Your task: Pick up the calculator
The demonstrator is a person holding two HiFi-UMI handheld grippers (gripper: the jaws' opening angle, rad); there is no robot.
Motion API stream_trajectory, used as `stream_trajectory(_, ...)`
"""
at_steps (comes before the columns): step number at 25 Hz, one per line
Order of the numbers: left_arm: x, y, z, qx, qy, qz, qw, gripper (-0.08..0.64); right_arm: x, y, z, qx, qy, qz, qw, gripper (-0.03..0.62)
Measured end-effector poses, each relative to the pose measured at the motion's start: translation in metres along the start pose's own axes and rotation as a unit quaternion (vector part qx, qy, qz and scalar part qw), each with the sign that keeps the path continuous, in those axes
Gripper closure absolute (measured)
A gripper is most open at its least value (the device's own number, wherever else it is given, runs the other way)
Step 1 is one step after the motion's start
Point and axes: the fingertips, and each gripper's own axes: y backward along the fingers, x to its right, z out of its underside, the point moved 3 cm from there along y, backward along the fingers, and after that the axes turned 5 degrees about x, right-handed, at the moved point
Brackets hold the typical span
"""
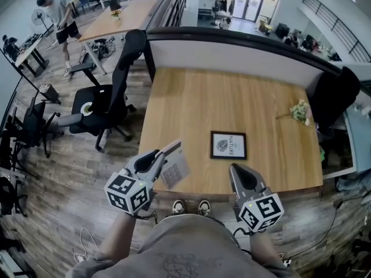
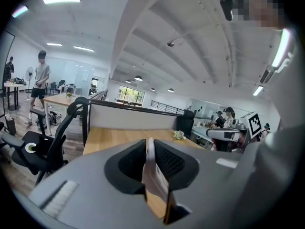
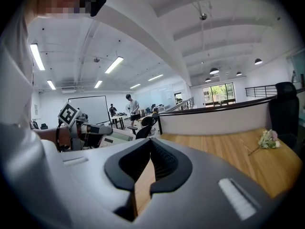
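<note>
Lower left of head view: left gripper [image 1: 173, 150] clamped on flat grey calculator [image 1: 174, 168], keypad facing up. Calculator appears lifted clear of light wooden desk [image 1: 232, 97], above its near-left corner. Left gripper view: thin calculator body edge-on between the ribbed pads, pinched on both faces. Centre: black-framed picture [image 1: 228, 145] lying flat on desk. Lower right: right gripper [image 1: 235, 169] with fingers together and nothing between them; only desk wood visible through the slot below the pads. Far right: small white flower sprig [image 1: 299, 112] on desk.

Judgement: grasp and lift done, pick-up essentially complete. Left, at most: a steady hold. No role evident for right gripper.
</note>
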Motion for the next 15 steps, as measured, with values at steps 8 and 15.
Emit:
stream_trajectory(8,0.008,0.006,-0.019,0.024,-0.016,0.000,0.9996,0.508,-0.001,0.008,-0.020,0.030,0.013,0.001,0.999,0.581)
stream_trajectory(15,0.021,0.014,-0.040,0.062,-0.048,-0.003,0.9969,0.508,-0.005,0.019,-0.033,0.055,0.025,0.004,0.998,0.581)
